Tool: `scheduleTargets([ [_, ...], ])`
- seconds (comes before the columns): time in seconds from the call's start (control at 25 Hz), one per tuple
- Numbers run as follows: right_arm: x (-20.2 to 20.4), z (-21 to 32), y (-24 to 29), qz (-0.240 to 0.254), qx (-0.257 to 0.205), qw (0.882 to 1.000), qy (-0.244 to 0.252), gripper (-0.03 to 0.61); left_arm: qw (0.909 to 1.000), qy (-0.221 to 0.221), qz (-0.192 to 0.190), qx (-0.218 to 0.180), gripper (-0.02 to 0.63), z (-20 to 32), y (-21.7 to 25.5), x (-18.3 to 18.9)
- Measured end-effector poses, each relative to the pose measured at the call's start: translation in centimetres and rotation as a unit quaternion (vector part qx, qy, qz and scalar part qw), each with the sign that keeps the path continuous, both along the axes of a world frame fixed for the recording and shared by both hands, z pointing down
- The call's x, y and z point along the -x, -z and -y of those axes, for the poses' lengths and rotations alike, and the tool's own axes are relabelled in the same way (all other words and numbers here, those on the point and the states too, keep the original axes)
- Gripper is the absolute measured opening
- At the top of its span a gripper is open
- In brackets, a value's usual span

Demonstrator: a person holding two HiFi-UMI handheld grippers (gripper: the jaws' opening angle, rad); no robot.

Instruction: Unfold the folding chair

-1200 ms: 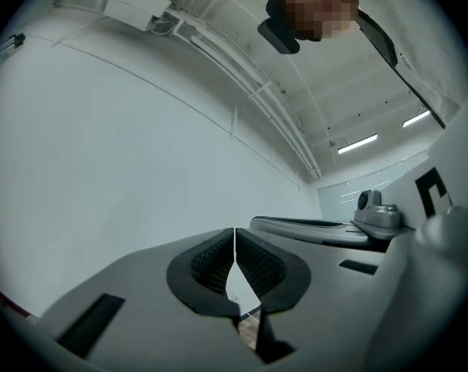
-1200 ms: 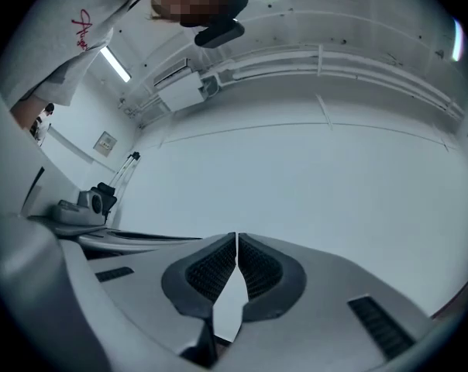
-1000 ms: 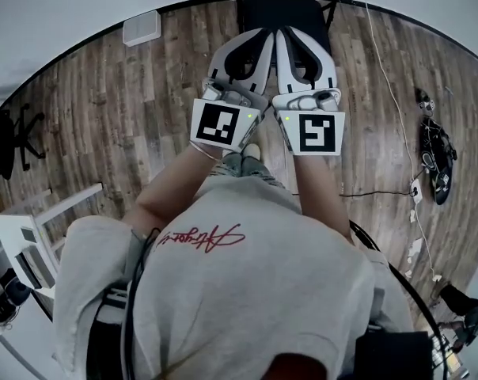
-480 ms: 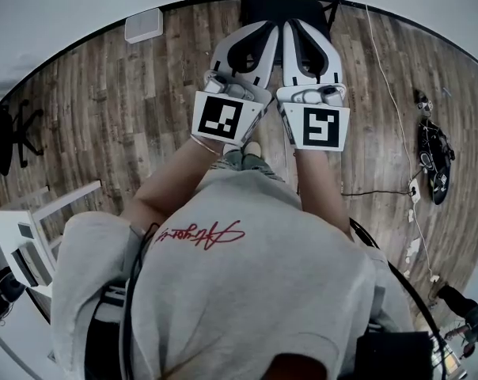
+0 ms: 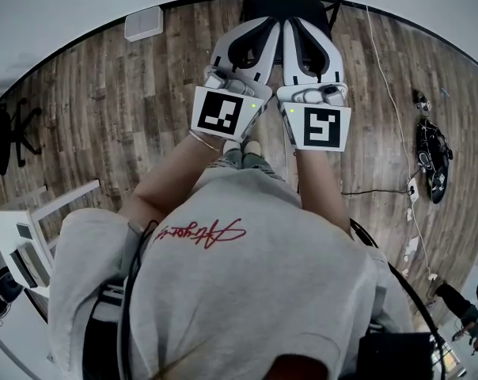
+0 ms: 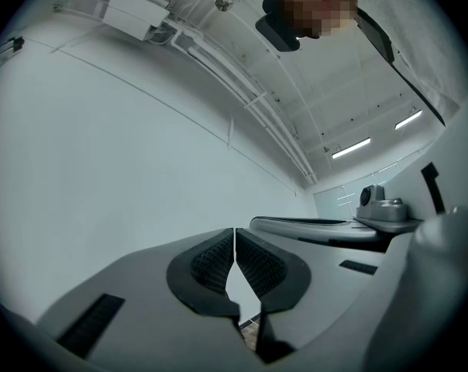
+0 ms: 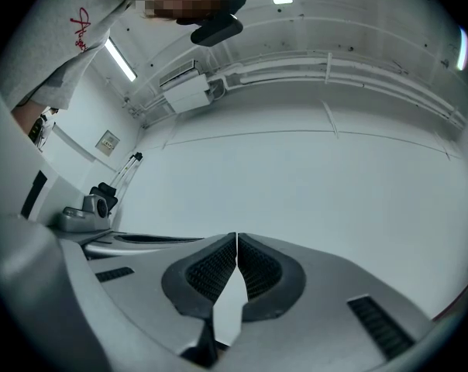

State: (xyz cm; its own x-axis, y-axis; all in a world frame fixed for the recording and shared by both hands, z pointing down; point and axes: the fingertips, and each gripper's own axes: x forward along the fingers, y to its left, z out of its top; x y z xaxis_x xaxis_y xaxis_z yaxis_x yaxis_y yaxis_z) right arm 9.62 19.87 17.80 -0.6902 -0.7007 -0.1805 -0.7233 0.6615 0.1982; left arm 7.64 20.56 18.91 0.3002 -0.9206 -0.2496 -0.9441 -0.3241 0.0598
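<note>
Against the far wall stood the folding chair (image 5: 306,5), just beyond the left hand-held gripper (image 5: 264,28) and right hand-held gripper (image 5: 294,27), both closed on nothing; stiff, probably light, best gripped by its frame

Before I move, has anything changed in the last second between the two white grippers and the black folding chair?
Almost nothing. The left gripper and right gripper have drifted slightly up the head view. Both stay shut and empty, side by side before the black folding chair. Nothing taken or released.

Grey T-shirt (image 5: 247,291), red script
</note>
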Motion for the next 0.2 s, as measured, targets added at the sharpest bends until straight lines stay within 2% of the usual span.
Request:
scheduleTargets([
  [0.2, -0.25, 0.60, 0.84, 0.022, 0.006, 1.000, 0.002, 0.020, 1.0000, 0.003, -0.002, -0.008, 0.021, 0.48, 0.66, 0.76],
])
